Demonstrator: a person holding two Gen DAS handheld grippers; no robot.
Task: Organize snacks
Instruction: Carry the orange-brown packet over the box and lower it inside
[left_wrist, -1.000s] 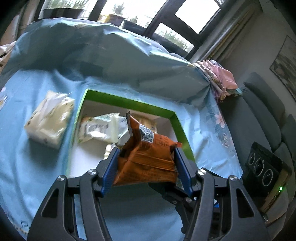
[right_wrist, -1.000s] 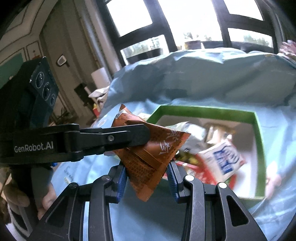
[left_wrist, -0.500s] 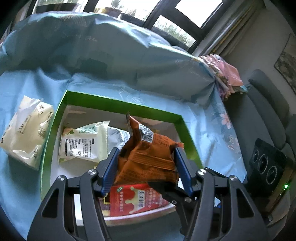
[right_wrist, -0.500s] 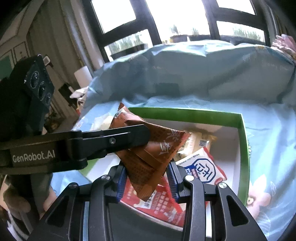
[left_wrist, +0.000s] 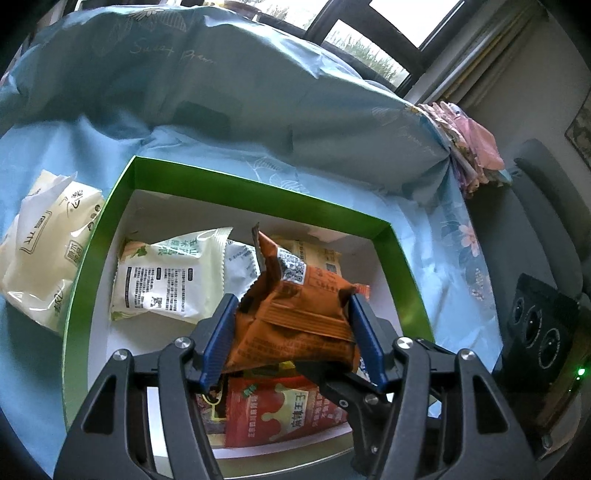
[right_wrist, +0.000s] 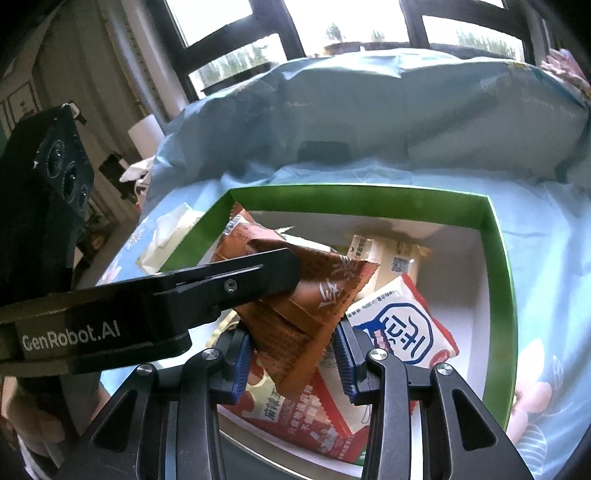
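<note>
Both grippers are shut on the same orange snack packet, held above the green-rimmed box. My left gripper clamps its lower part; my right gripper clamps its lower corner, and the packet shows there too. The left gripper's black finger crosses the right wrist view. Inside the box lie a white-green packet, a red packet, a white-blue packet and a yellowish packet.
The box sits on a light blue sheet. A cream tissue pack lies left of the box. A blue-covered bolster runs behind. A grey sofa and pink cloth are on the right.
Both grippers have carried the orange packet forward from in front of the box to over its inside, and come lower and closer to the snacks within. Grips are unchanged.
</note>
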